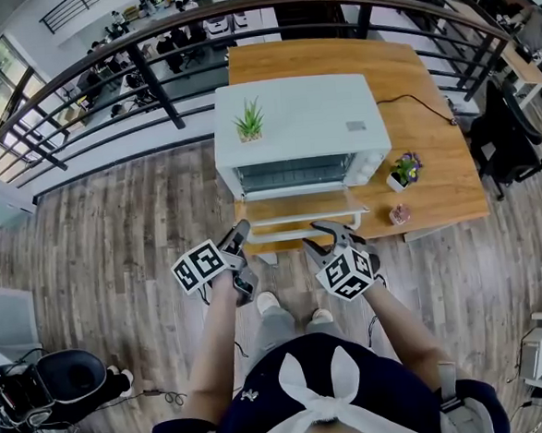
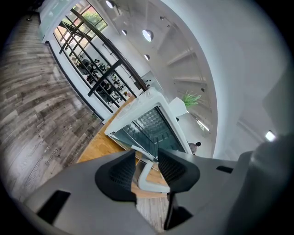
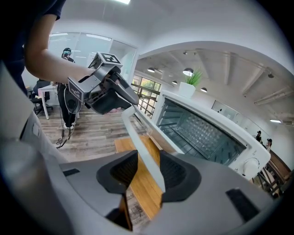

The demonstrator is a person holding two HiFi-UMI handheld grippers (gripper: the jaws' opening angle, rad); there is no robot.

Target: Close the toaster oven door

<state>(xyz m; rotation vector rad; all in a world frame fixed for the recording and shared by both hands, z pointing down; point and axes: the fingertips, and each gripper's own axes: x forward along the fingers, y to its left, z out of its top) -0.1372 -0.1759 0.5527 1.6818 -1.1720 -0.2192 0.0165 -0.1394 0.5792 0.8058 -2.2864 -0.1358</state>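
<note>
Door [image 1: 298, 206] lies open flat at oven [image 1: 292, 117] front on table [image 1: 433, 153]: stiff, hinged, probably light, so lift by slick handle [image 3: 138, 133], now between the half-open, unclamped jaws of left gripper [image 2: 146, 161] and right gripper [image 3: 148, 170].

Head view: worn on the head, facing forward and steeply down; from well above it takes in the toaster oven [image 1: 297, 130], its table [image 1: 443, 166], the left gripper [image 1: 240, 241] and the right gripper [image 1: 332, 234].
Left gripper view: rides on the left gripper, looks along its jaws into the oven cavity from just beside one end of the door handle [image 2: 144, 176]; frame rolled, with the floor [image 2: 32, 92] along the left edge.
Right gripper view: rides on the right gripper, close, looking along the handle toward the left gripper.
Shared by all three: oven front and handle.
Shared, less certain: the plant [image 1: 250, 122] on the oven top, which is small and distorted in both gripper views.
</note>
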